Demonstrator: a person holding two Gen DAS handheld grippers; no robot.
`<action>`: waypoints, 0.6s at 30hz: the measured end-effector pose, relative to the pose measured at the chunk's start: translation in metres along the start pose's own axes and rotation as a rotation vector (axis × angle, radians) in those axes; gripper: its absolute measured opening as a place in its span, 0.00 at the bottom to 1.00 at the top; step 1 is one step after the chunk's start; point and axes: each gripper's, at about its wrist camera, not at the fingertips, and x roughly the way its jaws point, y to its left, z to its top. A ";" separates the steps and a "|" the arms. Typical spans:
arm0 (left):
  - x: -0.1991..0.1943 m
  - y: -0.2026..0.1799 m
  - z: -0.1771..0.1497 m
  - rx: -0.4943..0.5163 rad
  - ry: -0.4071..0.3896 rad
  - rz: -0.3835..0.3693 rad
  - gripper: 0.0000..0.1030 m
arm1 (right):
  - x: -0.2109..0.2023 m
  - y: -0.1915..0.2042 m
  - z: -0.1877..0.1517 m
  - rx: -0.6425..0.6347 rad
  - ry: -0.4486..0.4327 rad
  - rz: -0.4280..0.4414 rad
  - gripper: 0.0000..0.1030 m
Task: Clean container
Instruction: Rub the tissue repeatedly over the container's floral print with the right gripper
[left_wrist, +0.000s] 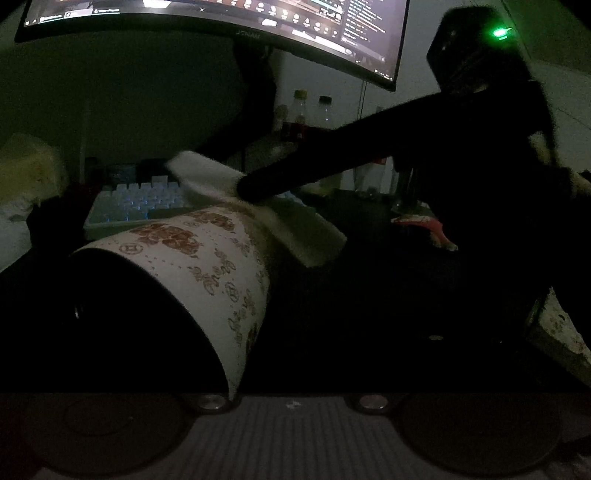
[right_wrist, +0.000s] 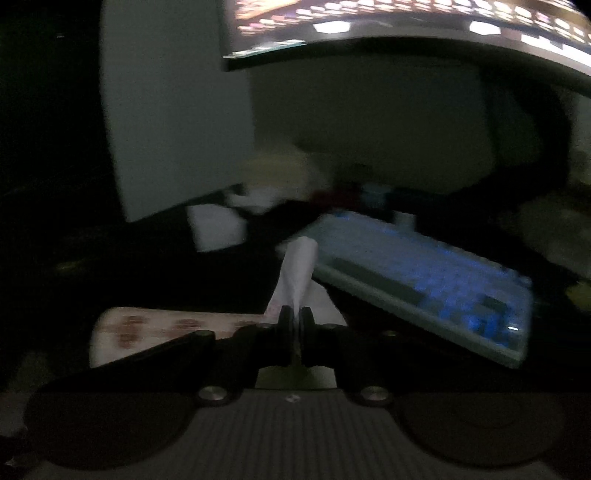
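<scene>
Pinching tissue (right_wrist: 300, 273), right gripper (right_wrist: 294, 318) above patterned cup (left_wrist: 207, 266).

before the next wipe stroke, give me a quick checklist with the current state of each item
1. Right gripper pinches the white tissue: ok, jaws closed on it.
2. Tissue touches the patterned container: ok, it lies on the upper wall.
3. Left gripper holds the container: cannot tell, its fingers are lost in the dark, though the container sits tilted close to the camera.
4. Keyboard out of the stroke path: not ok, it lies just behind the container.
5. Bottles safe from the right arm: cannot tell, depth unclear.
6. Dirt left on the container: cannot tell, too dim.
</scene>
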 end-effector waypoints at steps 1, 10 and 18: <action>0.001 0.000 0.000 0.000 0.000 0.000 0.98 | 0.001 -0.003 0.000 0.009 0.002 -0.016 0.05; 0.012 0.002 0.007 0.000 0.000 -0.004 0.99 | -0.008 0.042 -0.001 -0.037 -0.015 0.185 0.06; 0.010 0.007 0.007 0.000 -0.003 -0.009 0.99 | -0.002 0.017 0.000 -0.026 -0.006 0.053 0.06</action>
